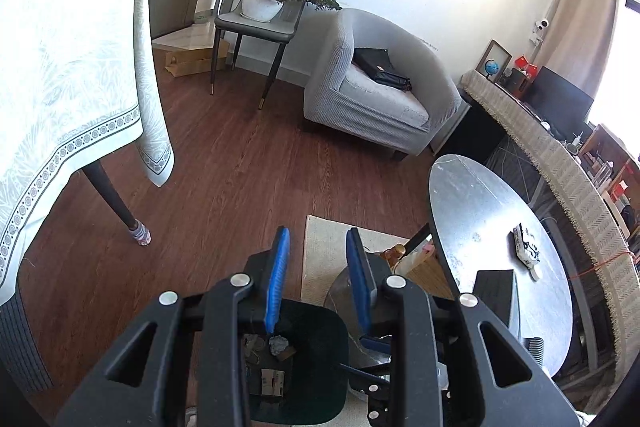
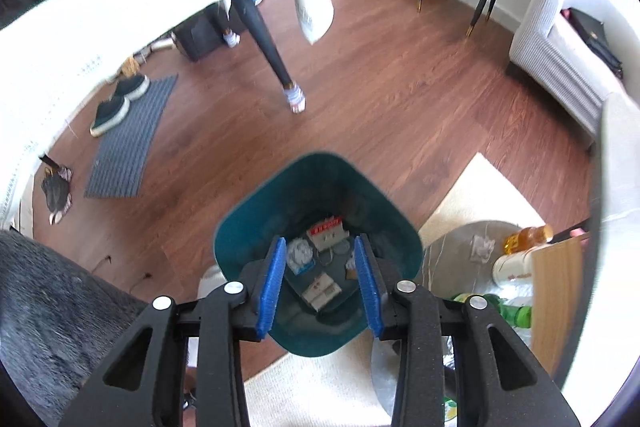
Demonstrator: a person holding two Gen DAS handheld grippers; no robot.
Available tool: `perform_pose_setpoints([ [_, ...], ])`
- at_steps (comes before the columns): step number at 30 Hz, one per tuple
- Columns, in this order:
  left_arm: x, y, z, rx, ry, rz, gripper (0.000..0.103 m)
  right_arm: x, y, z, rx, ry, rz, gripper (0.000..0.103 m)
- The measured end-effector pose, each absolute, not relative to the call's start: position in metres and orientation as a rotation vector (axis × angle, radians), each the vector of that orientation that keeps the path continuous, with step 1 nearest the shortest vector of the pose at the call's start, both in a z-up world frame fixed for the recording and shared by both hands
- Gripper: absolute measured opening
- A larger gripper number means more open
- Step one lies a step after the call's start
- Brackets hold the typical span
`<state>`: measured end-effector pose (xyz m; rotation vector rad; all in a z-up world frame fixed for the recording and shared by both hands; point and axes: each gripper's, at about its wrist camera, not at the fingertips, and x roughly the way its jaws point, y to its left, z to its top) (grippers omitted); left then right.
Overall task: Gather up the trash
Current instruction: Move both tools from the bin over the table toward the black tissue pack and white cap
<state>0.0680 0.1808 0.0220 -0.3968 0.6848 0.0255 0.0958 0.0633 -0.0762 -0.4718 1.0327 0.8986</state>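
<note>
A teal trash bin (image 2: 320, 255) stands upright on the wooden floor (image 2: 380, 99), mouth facing up, holding crumpled paper (image 2: 299, 254). Right claw (image 2: 322, 281) and left claw (image 1: 318, 277) hover above, both wide and empty.

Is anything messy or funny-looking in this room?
A bit. A crumpled wrapper lies on the round table, not in the green bin. A potted plant sits on a chair seat. Nothing looks spilled or broken.

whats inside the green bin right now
Inside the green bin lie crumpled paper and flattened small boxes. The right gripper, jaws open, covers the bin's near edge, so anything there is hidden.
</note>
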Motion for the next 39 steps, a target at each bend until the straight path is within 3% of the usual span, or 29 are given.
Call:
perform_pose_setpoints([
  [21, 0.096, 0.110, 0.026, -0.333, 0.682, -0.047, 0.031, 0.120, -0.044, -0.010, -0.282, 0.861, 0.726, 0.030],
  [39, 0.134, 0.001, 0.015, -0.260, 0.730, -0.166, 0.050, 0.148, -0.176, -0.004, -0.173, 0.834, 0.490, 0.031],
])
